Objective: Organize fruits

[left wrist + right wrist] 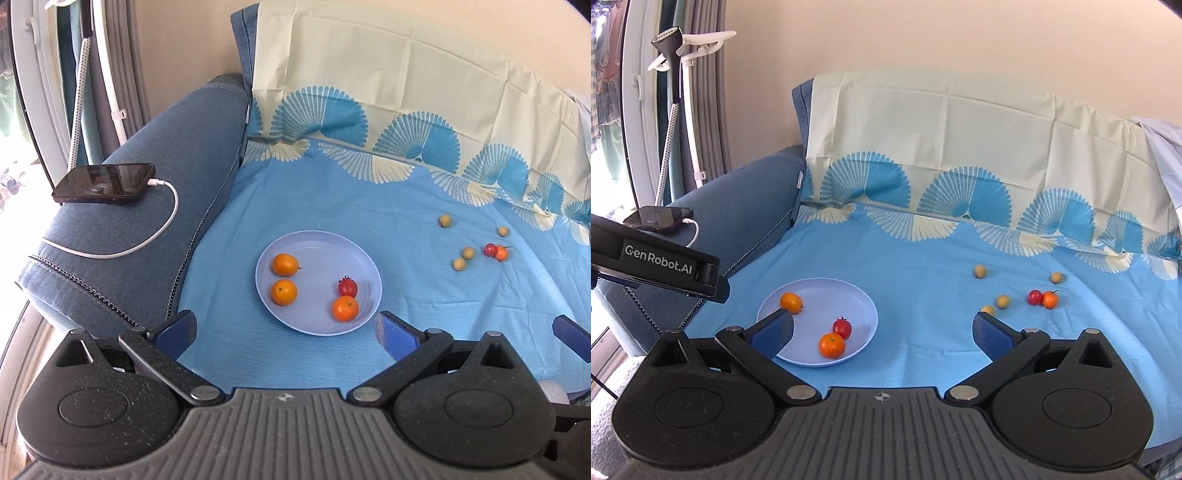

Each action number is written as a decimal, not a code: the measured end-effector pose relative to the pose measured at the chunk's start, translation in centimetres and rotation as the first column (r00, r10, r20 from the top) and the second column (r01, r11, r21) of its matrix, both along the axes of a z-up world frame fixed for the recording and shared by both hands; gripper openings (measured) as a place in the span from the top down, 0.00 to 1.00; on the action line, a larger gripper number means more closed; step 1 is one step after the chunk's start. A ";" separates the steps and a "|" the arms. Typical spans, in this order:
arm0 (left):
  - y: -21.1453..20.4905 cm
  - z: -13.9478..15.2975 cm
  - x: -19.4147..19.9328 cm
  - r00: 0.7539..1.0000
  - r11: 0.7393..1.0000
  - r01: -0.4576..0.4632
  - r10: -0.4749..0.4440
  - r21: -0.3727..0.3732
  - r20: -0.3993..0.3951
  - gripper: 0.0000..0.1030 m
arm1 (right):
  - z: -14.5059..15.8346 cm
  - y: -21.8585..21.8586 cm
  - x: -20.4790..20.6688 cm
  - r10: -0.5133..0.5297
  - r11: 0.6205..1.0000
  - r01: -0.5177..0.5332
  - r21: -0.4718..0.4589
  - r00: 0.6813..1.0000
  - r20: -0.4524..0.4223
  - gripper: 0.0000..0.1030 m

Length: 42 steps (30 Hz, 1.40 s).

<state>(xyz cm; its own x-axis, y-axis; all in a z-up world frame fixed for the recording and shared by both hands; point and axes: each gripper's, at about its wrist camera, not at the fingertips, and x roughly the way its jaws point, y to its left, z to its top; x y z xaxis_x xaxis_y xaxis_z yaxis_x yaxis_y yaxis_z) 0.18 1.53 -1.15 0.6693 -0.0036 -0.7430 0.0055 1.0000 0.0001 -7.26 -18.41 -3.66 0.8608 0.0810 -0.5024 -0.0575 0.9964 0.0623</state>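
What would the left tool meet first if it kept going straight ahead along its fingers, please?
Most likely the pale blue plate, near the orange on its near side. The left tool is open and empty, with only blue cloth before the plate; depth is uncertain.

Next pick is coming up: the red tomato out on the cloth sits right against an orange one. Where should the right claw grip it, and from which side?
Grip the red tomato across its round middle, coming from above with one finger on its near side and one on its far side. The orange fruit touches its right side, so a left-right pinch would likely catch both. The right claw is open and empty.
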 end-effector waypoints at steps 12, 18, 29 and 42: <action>0.2 0.7 -1.2 1.000 1.000 0.006 -0.007 0.006 0.019 0.00 | 0.7 0.0 -1.2 0.004 1.000 -0.004 0.006 1.000 0.024 0.01; 0.2 0.7 -1.2 1.000 1.000 0.012 -0.012 0.009 0.021 0.00 | 0.7 -0.1 -1.2 0.004 1.000 -0.004 0.005 1.000 0.025 0.01; 0.1 0.6 -0.9 1.000 1.000 0.015 -0.016 0.014 0.013 0.00 | 0.6 -0.1 -1.2 0.006 1.000 -0.006 0.007 1.000 0.021 0.01; -0.8 0.2 0.3 1.000 0.999 0.030 -0.030 0.030 -0.001 0.00 | 0.3 -0.5 -0.4 -0.011 1.000 0.011 0.025 1.000 0.010 0.01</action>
<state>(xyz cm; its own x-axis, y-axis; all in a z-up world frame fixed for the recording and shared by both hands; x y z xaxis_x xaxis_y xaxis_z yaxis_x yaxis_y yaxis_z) 0.44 0.77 -0.98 0.6686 -0.0014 -0.7436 0.0357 0.9989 0.0302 -7.65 -18.88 -3.35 0.8669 0.0836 -0.4914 -0.0470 0.9952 0.0863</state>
